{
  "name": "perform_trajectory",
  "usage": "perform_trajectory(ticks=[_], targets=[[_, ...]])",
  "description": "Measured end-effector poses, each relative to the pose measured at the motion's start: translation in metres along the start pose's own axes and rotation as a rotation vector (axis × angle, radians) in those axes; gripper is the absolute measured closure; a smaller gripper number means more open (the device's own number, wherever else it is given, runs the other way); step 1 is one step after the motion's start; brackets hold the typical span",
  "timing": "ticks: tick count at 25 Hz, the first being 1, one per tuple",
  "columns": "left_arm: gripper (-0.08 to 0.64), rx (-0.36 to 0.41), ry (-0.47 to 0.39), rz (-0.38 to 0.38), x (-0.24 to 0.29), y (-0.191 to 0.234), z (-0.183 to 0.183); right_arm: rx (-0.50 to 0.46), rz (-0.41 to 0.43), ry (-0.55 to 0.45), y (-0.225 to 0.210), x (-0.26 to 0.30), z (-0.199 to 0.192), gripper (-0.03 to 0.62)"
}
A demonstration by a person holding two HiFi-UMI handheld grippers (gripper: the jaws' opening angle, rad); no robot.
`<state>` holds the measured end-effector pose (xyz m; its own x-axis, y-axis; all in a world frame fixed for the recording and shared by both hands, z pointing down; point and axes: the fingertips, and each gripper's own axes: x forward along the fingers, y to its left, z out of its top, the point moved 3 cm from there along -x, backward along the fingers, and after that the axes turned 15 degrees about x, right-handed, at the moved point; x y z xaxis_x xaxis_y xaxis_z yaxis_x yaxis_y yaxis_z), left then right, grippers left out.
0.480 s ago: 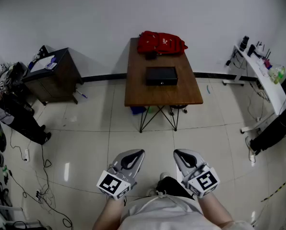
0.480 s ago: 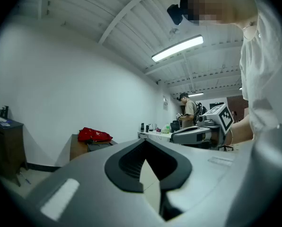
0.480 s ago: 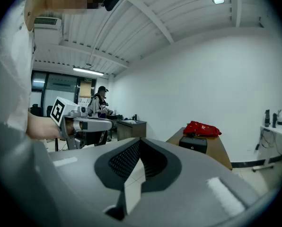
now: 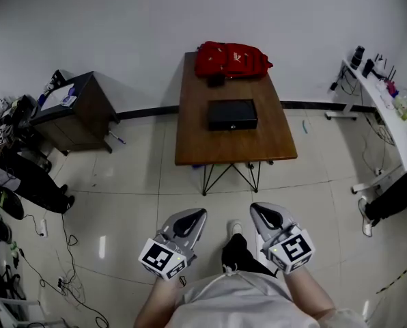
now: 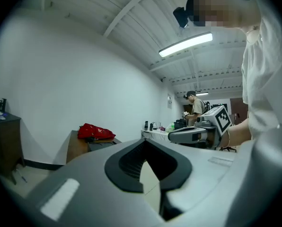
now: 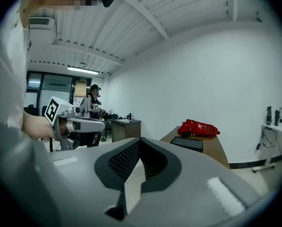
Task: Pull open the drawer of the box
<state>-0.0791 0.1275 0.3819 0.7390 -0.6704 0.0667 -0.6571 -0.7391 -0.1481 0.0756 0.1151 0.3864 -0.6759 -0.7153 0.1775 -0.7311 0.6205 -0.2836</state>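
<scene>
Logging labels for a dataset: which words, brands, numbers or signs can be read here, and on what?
No text reads clearly anywhere.
red bag: white print, too small to read.
left gripper and right gripper: square black-and-white markers, no words.
black box: nothing legible.

Two grippers show, the left gripper (image 4: pixel 198 214) and right gripper (image 4: pixel 257 209), with one table (image 4: pixel 190 137), one black box (image 4: pixel 231 114), one red bag (image 4: pixel 232 59), one dark cabinet (image 4: pixel 86 102), one white desk (image 4: pixel 388 116)
</scene>
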Motion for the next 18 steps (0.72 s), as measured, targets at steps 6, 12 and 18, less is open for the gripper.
perform_trajectory(ticks=[6, 12, 18], targets=[[0.555, 0.019, 0.026, 0.018, 0.083, 0.066, -0.003, 0.044, -0.066, 0.036, -0.100, 0.065, 0.033, 0.584], [0.555, 0.007, 0.031, 0.053, 0.156, 0.132, -0.013, 0.025, -0.033, 0.056, -0.173, 0.128, 0.065, 0.584], [0.555, -0.015, 0.048, 0.078, 0.202, 0.172, -0.024, 0.039, -0.055, 0.111, -0.217, 0.178, 0.066, 0.586]])
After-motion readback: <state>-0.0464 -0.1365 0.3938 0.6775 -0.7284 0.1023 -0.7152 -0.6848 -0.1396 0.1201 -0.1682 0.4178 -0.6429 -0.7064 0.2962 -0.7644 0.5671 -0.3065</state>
